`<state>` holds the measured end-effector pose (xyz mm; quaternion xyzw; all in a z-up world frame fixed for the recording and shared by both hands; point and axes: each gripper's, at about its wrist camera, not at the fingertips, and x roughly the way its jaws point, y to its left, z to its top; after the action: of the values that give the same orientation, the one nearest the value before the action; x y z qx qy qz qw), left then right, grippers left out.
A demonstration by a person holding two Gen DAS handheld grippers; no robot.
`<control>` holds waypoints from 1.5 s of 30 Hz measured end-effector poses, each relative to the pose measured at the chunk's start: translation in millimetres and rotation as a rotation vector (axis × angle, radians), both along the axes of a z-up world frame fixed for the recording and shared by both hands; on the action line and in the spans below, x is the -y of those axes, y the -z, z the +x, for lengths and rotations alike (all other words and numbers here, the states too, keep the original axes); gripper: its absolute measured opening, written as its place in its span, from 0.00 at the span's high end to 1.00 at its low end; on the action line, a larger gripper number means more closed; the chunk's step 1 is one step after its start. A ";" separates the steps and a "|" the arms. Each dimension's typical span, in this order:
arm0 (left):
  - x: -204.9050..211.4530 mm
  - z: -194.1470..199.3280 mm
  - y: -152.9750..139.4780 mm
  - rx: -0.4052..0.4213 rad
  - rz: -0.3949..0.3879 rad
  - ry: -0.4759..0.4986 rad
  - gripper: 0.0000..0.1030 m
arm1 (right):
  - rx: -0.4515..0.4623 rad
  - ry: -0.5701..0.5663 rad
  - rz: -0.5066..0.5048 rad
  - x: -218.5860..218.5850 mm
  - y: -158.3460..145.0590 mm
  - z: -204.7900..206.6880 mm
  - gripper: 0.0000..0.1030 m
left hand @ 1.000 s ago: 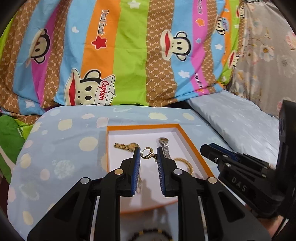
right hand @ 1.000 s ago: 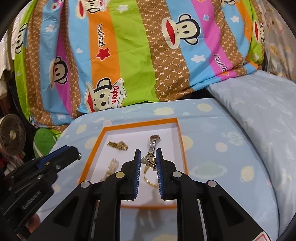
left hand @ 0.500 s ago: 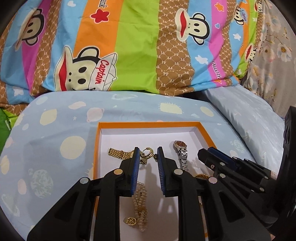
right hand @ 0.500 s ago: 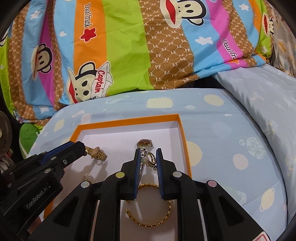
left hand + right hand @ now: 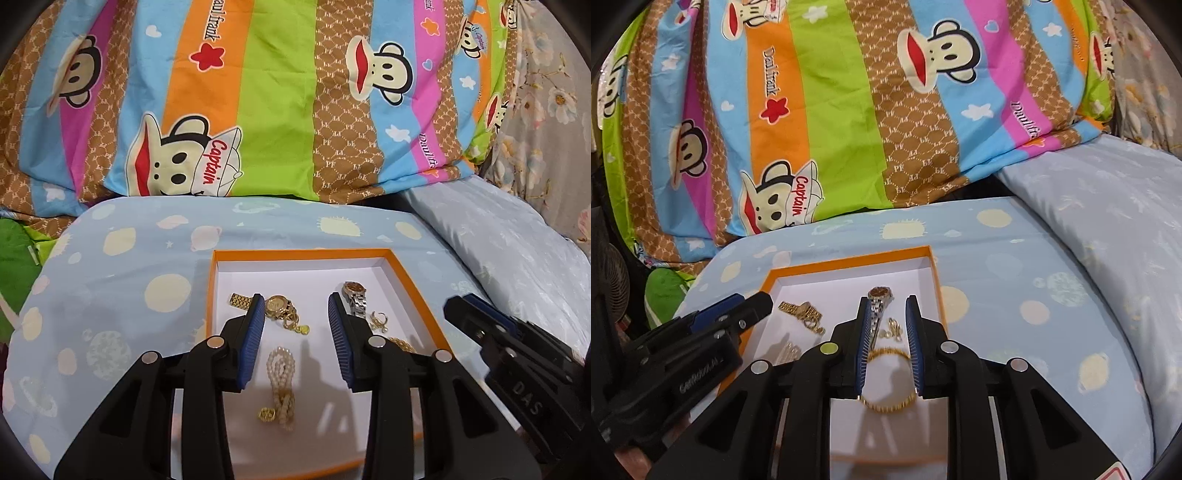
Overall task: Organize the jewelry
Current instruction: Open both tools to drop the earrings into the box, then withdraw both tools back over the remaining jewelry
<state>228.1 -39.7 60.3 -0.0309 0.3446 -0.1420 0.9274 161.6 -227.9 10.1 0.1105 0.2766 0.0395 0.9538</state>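
Orange-rimmed tray [image 5: 413, 291] on a blue spotted cushion [image 5: 122, 280], striped cartoon blanket [image 5: 277, 110] behind. Inside, counted: two watches, one gold [image 5: 277, 305] at left, one silver [image 5: 355, 299] at right; two small gold earrings, one [image 5: 297, 325] beside the gold watch, one [image 5: 379, 319] beside the silver; one pearl bracelet [image 5: 282, 386]; one gold bangle [image 5: 888, 380]. Left gripper [image 5: 296, 308] parted wide, just been opening, gripping nothing. Right gripper [image 5: 886, 312] narrowly parted, just been opening, empty above the second earring.

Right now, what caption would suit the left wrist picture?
Open left gripper above an orange-rimmed box holding a gold watch, pearl bracelet and earrings.
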 end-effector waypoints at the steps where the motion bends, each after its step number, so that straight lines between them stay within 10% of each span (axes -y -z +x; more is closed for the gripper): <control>1: -1.8 -6.8 -2.9 0.005 0.000 0.001 0.67 | 0.002 -0.001 0.009 2.2 -0.1 -9.3 0.75; 18: -57.9 -144.8 48.8 -0.114 -0.023 -0.018 0.59 | -0.142 0.030 0.012 18.3 73.3 -155.2 0.73; 45: -58.6 -158.1 66.1 -0.181 -0.063 0.000 0.58 | -0.215 0.117 -0.041 27.2 80.8 -113.5 0.66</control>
<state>70.0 18.9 -5.8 -0.0729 0.4222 -0.1496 0.8911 48.1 -255.1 -70.7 0.1103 0.3712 -0.0342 0.9214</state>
